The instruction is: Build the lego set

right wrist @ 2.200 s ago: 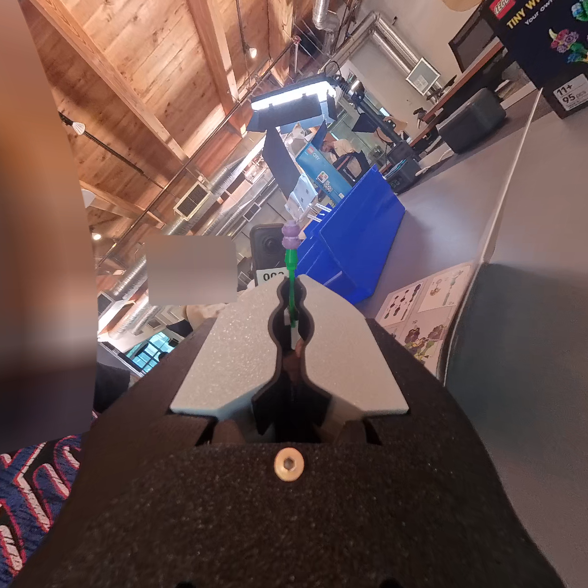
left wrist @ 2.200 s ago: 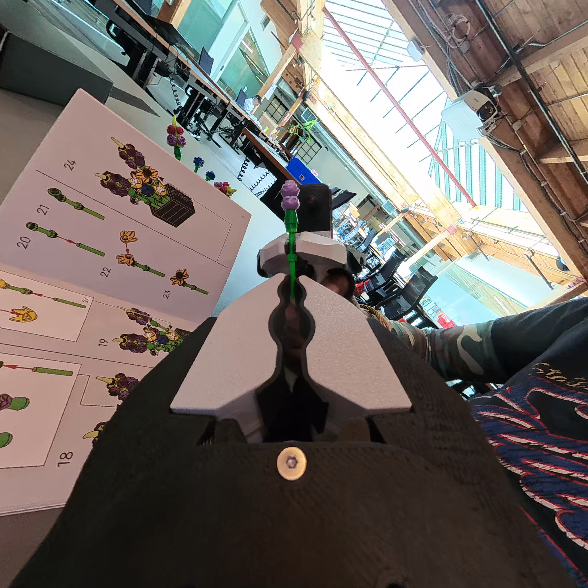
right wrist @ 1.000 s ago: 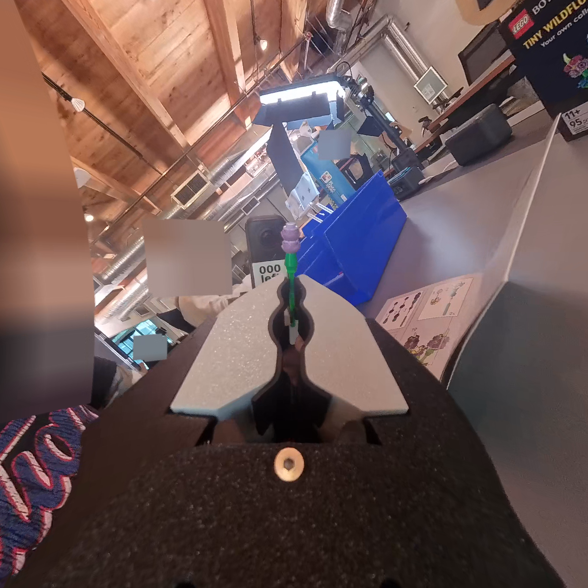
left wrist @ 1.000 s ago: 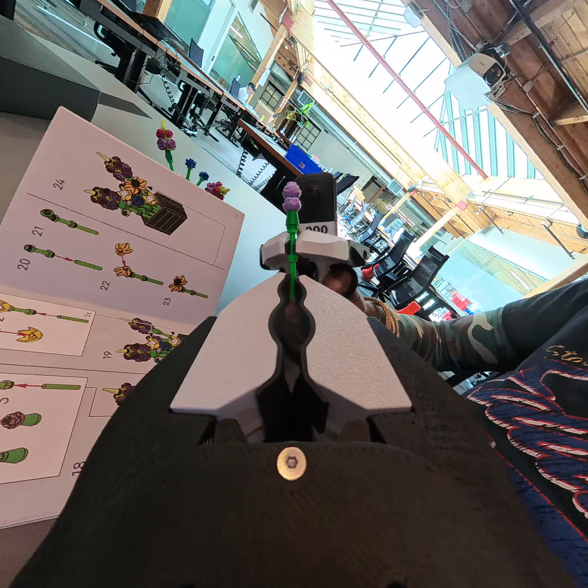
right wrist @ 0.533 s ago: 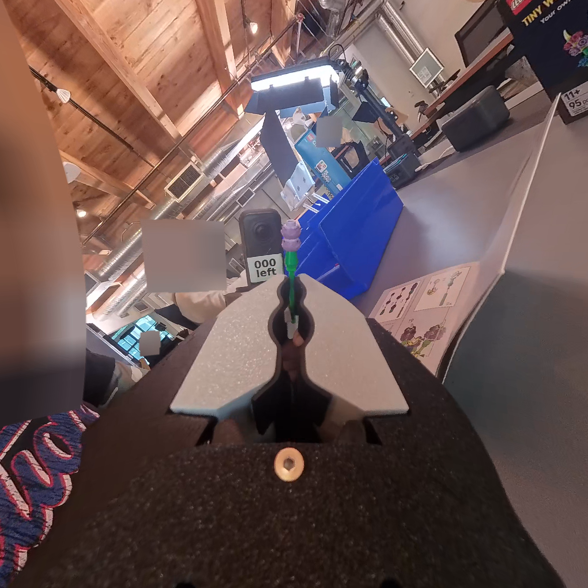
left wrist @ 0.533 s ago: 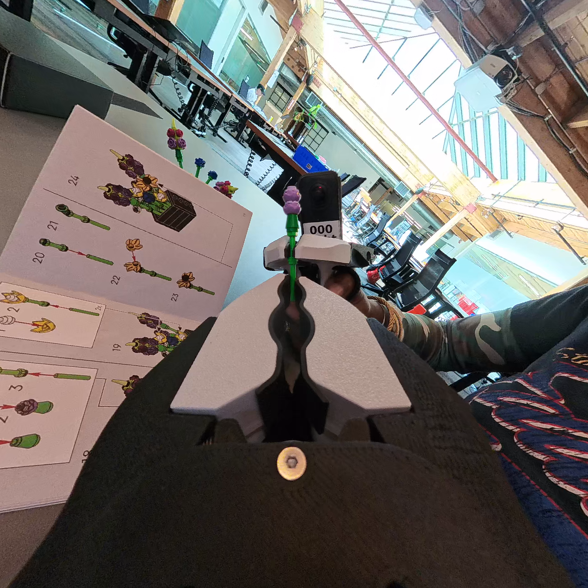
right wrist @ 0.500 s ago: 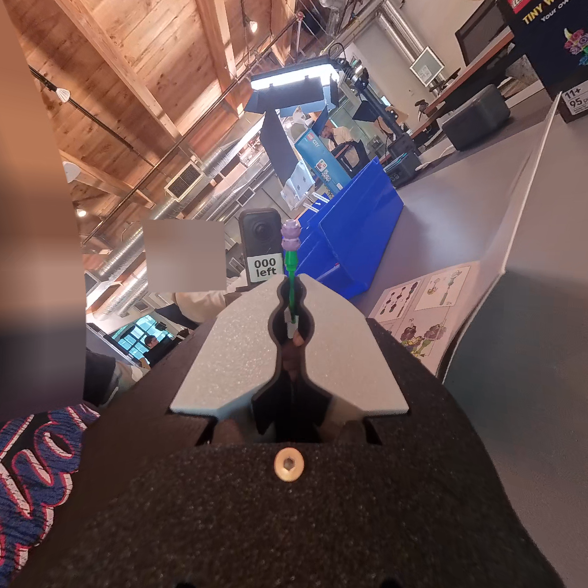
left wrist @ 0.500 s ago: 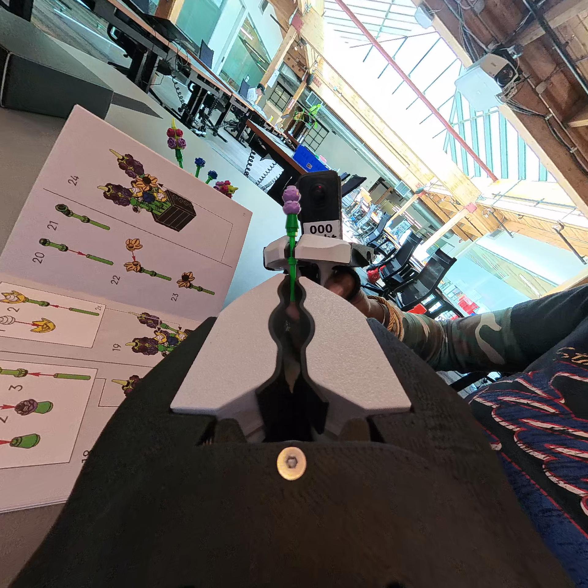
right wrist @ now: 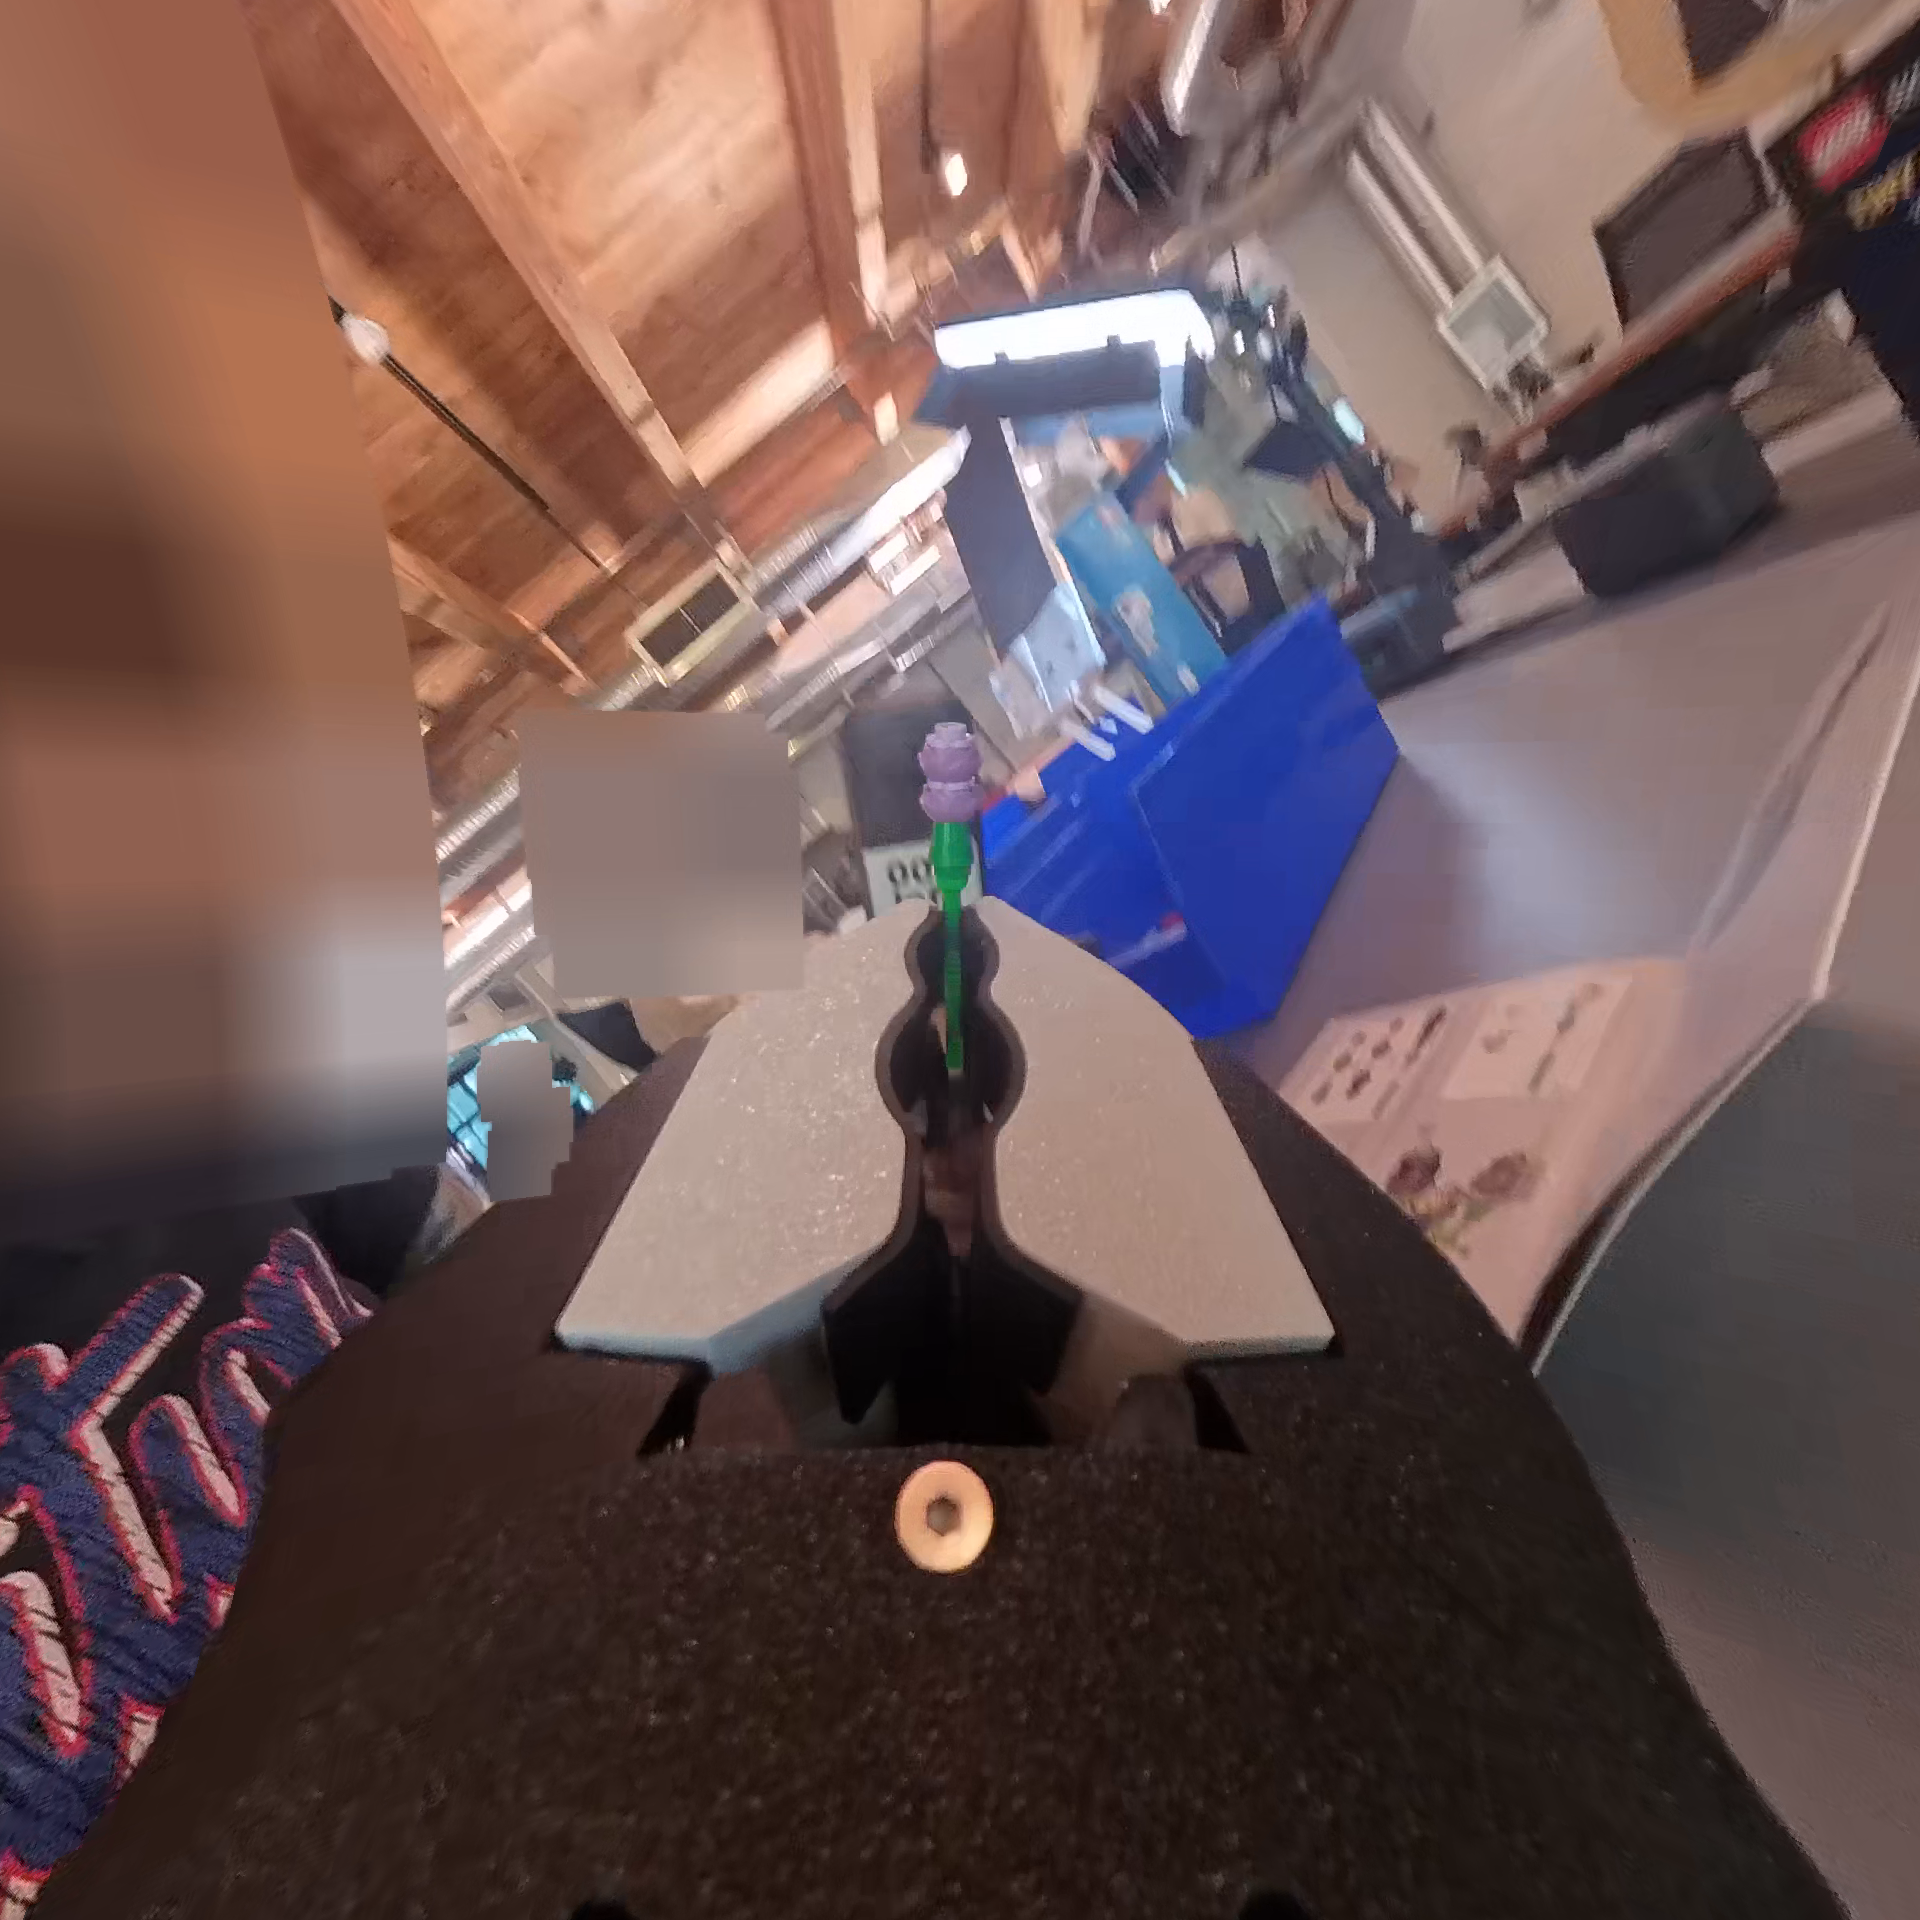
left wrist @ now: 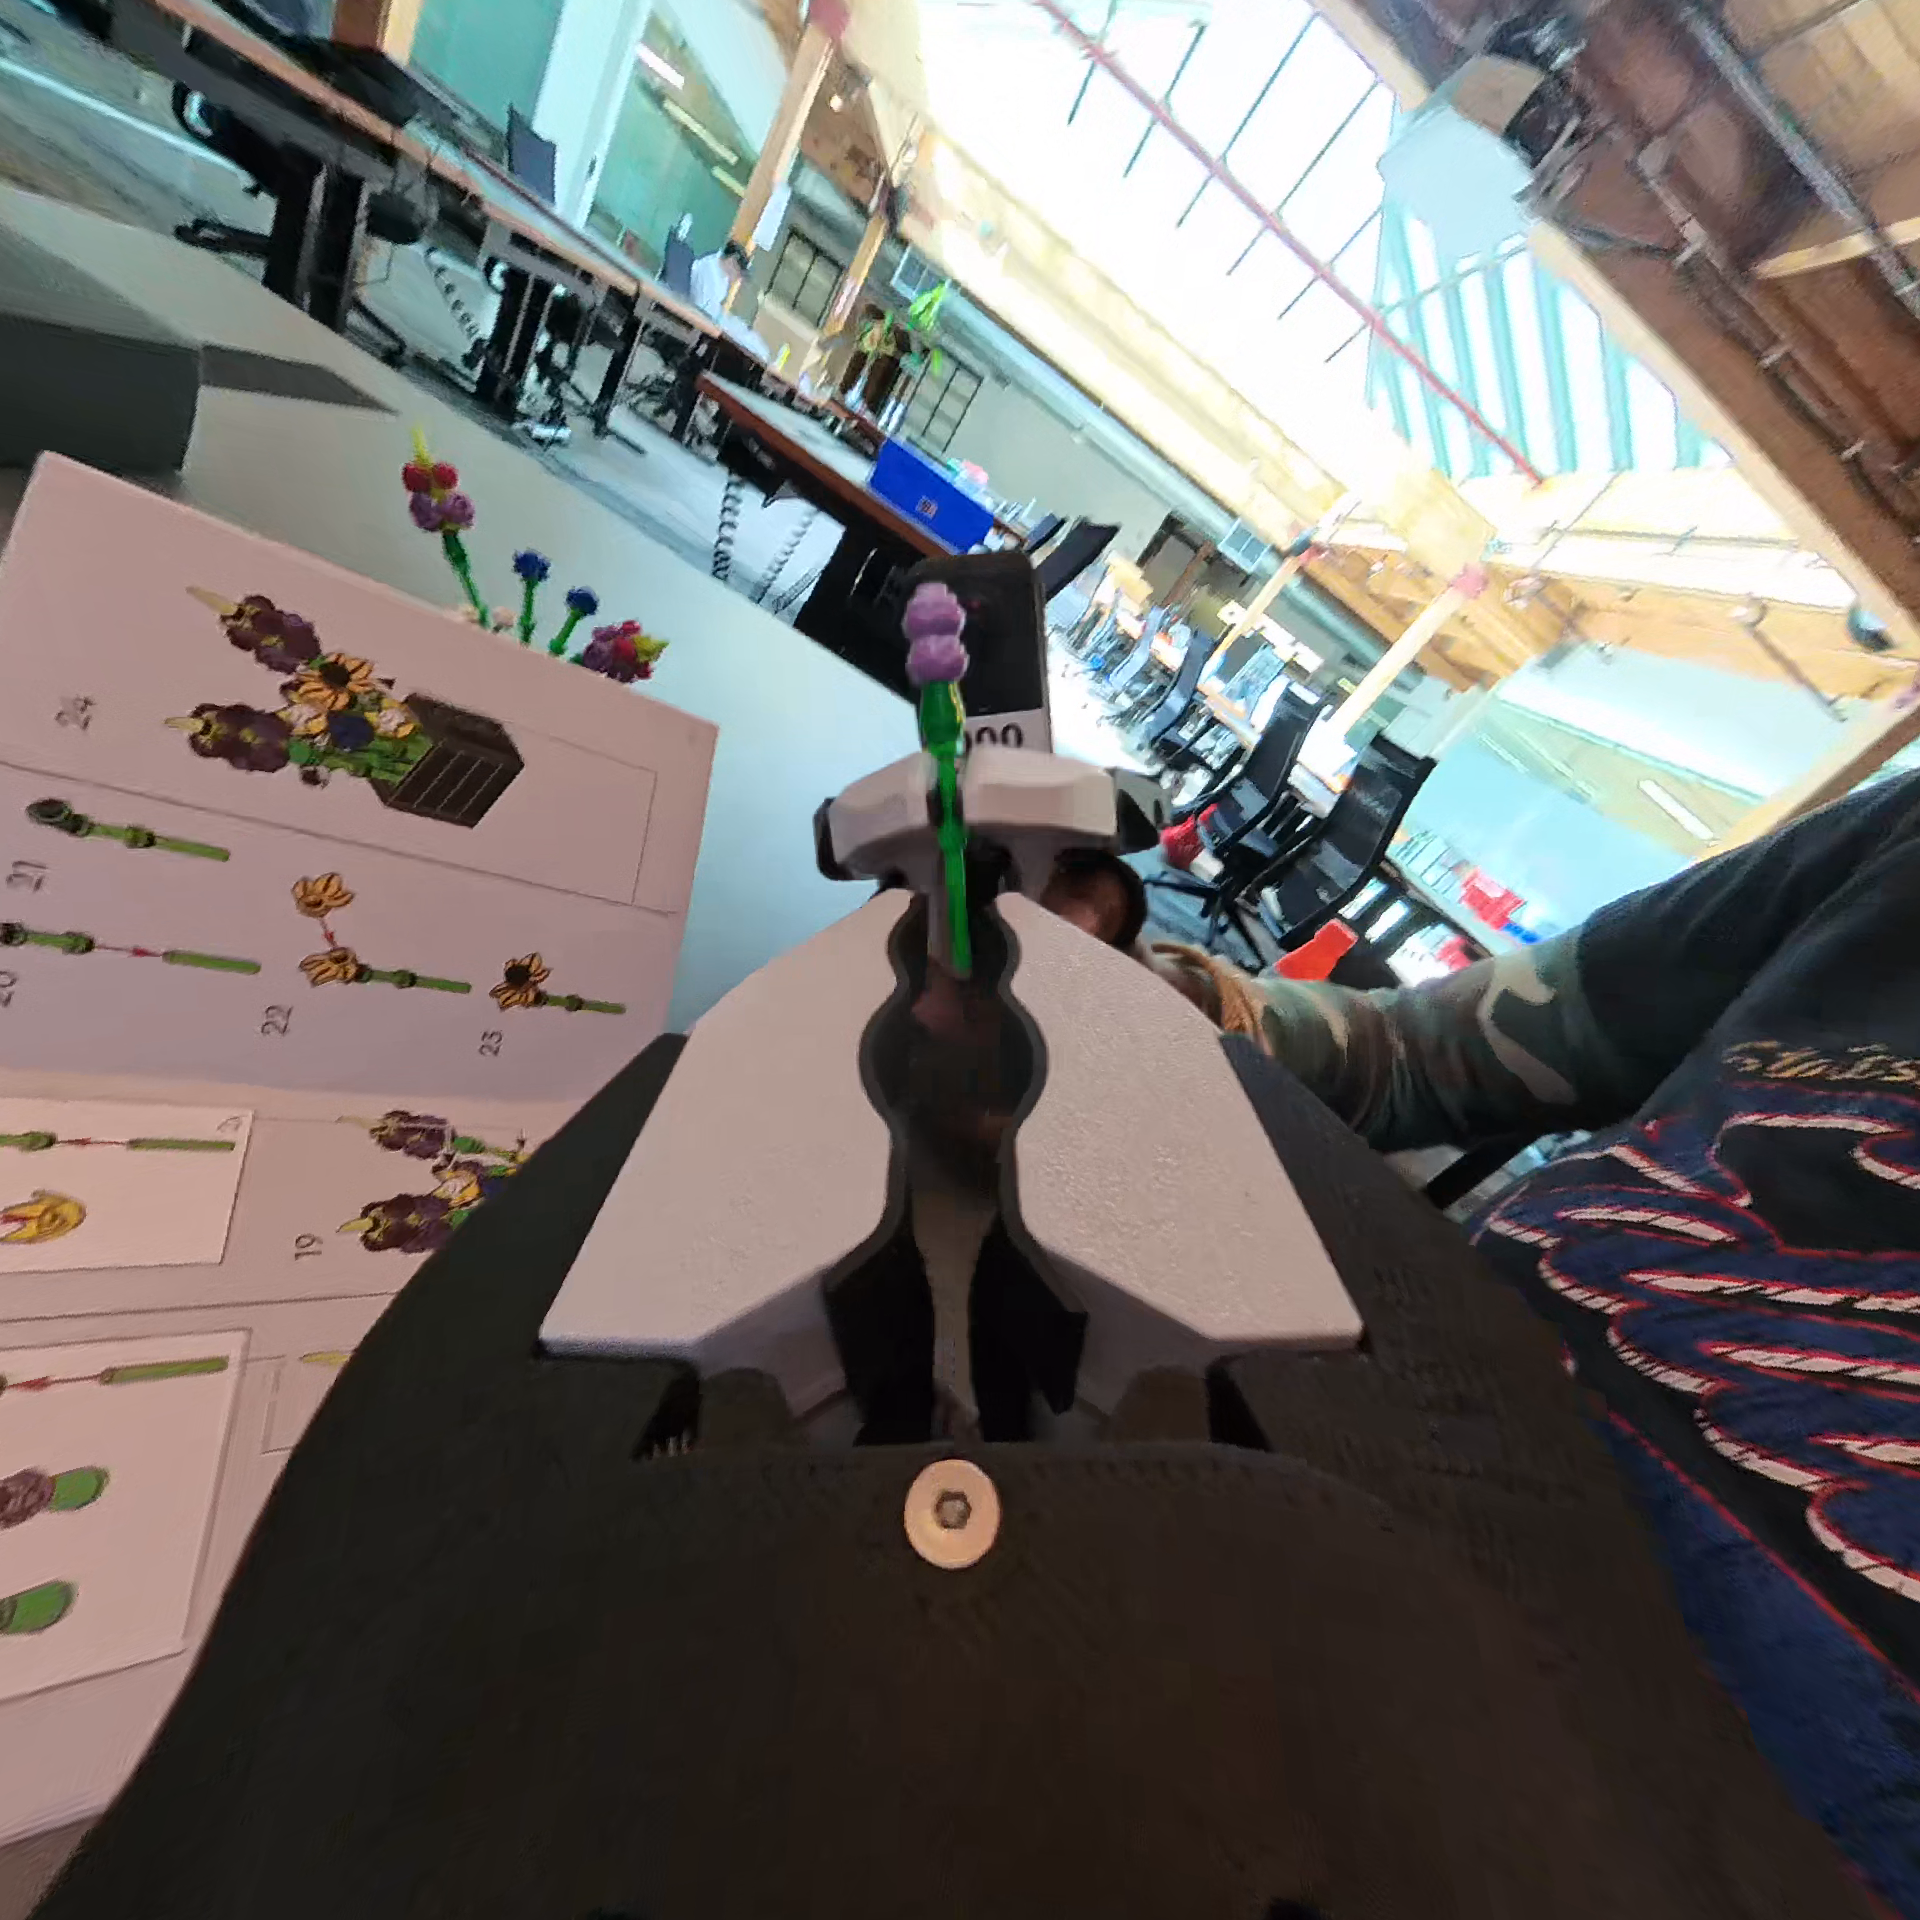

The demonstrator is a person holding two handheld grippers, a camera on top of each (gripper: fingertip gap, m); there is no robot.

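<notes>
Left gripper [left wrist: 951,935]: our fingers narrow, pinching the flower stem [left wrist: 948,821] low | Right gripper [right wrist: 951,914]: ours likewise clamped on that stem [right wrist: 948,914], opposite | Purple buds [right wrist: 948,774] stand clear above both, we judge for access | Instruction booklet [left wrist: 343,831] lies open beside, for reference | Finished flowers [left wrist: 520,597] behind it

Each scene is viewed from a camera mounted low behind grey gripper fingers, tilted upward toward the ceiling. The two views are aimed at one another at close range. The thin green stem with purple lego buds [left wrist: 940,748] [right wrist: 949,831] is shared between both views.
</notes>
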